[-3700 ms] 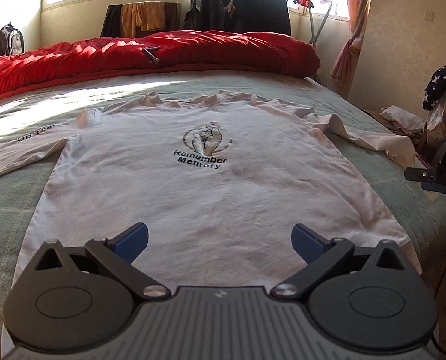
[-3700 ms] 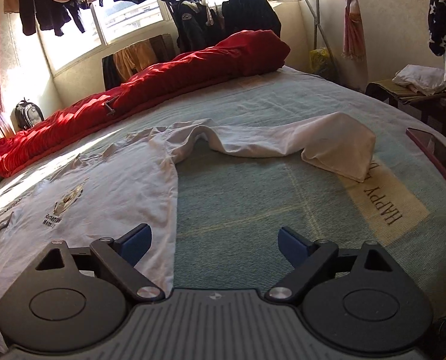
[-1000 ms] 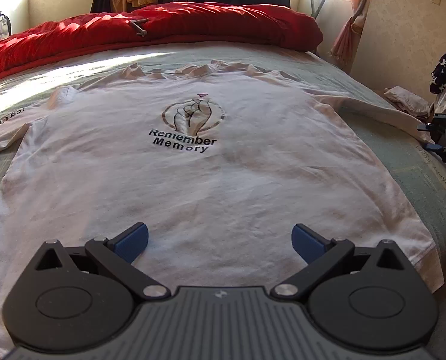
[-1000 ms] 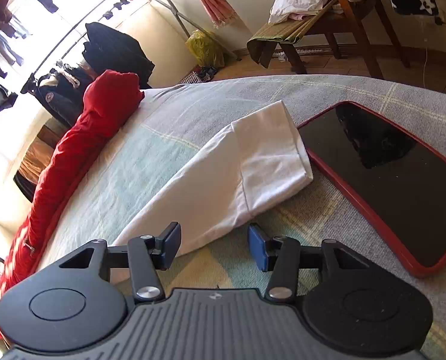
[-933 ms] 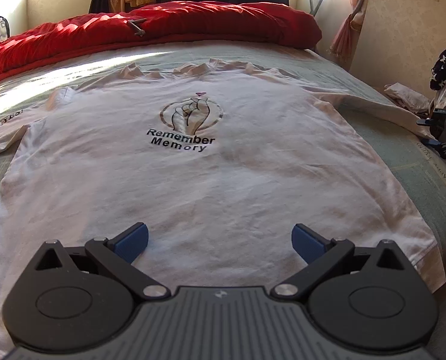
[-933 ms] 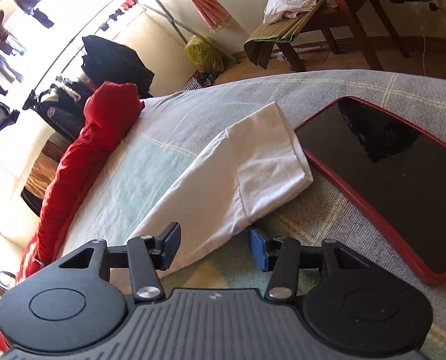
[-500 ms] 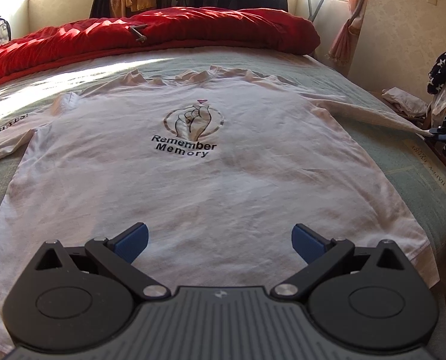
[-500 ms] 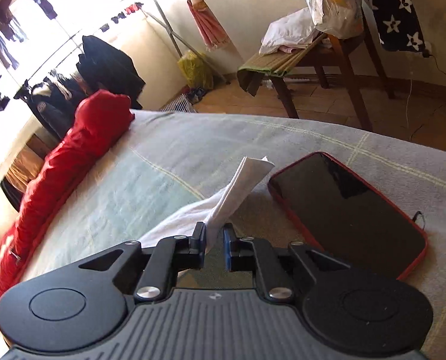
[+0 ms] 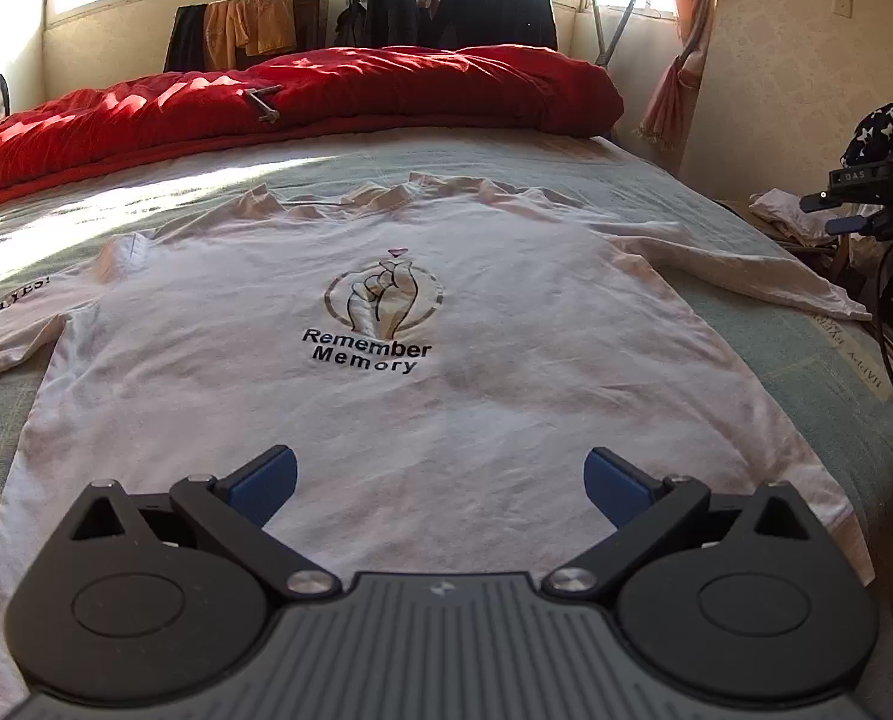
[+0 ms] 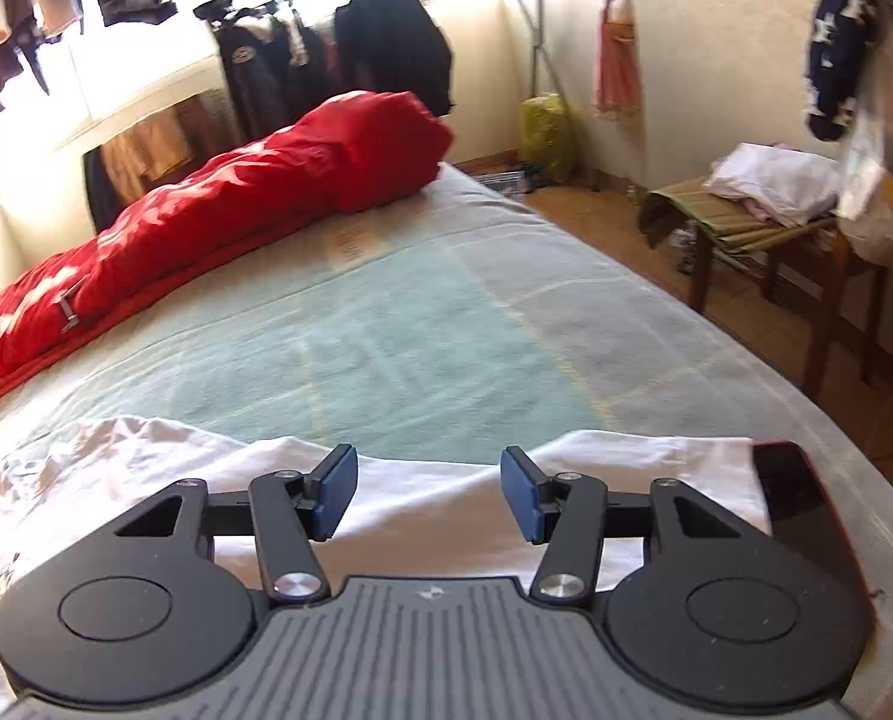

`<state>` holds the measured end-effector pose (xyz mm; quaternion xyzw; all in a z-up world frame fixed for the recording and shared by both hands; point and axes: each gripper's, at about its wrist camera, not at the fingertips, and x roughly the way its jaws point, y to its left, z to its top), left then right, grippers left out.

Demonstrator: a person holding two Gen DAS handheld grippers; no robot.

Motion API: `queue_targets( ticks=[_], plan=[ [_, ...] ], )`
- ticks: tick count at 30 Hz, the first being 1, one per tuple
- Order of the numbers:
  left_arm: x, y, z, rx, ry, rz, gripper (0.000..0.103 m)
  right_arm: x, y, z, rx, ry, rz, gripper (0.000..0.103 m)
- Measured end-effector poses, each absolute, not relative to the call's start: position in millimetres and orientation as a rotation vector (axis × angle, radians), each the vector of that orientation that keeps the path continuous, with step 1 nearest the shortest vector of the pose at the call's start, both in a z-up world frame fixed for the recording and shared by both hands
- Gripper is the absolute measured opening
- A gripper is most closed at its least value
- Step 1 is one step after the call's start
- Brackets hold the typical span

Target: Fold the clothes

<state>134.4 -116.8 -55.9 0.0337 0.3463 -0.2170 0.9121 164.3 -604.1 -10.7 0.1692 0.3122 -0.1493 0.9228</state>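
A: Surface: bed, red quilt along the far side.
B: Shirt lies flat, printed side up. Left gripper spread wide, empty. Right gripper opening over the sleeve, gripping nothing.

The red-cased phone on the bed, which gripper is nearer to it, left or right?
Right. The right gripper hovers just beside the phone, over the shirt sleeve. The left gripper is over the shirt's hem, across the bed.
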Motion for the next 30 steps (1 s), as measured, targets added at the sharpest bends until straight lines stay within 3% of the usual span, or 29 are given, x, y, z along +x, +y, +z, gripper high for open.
queue_targets(
  ticks=[11,20,22,23,24,26,30],
  plan=[
    [156.1,-99.6,-62.6,0.051,0.705,-0.483,0.101,326.1,-496.8,-41.8,0.134,0.786,-0.009,0.063],
    [168.9,-98.3,-76.0,0.046,0.729,-0.526,0.101,410.6,-473.2,-75.0,-0.010,0.946,0.170,0.062],
    [171.3,-98.3,-79.0,0.045,0.734,-0.528,0.101,412.1,-472.4,-74.9,0.001,0.938,0.199,0.047],
    [172.5,-98.3,-80.4,0.043,0.737,-0.525,0.101,413.3,-471.4,-74.6,0.003,0.932,0.202,0.023],
    [173.6,-98.3,-81.5,0.041,0.739,-0.520,0.101,415.2,-469.4,-74.1,-0.004,0.920,0.184,0.007],
    [174.9,-98.5,-82.8,0.037,0.742,-0.514,0.101,420.1,-465.2,-73.8,-0.012,0.899,0.149,0.001],
    [171.9,-96.6,-80.6,0.037,0.739,-0.512,0.101,437.9,-457.2,-79.9,0.018,0.890,0.100,0.000]
  ],
)
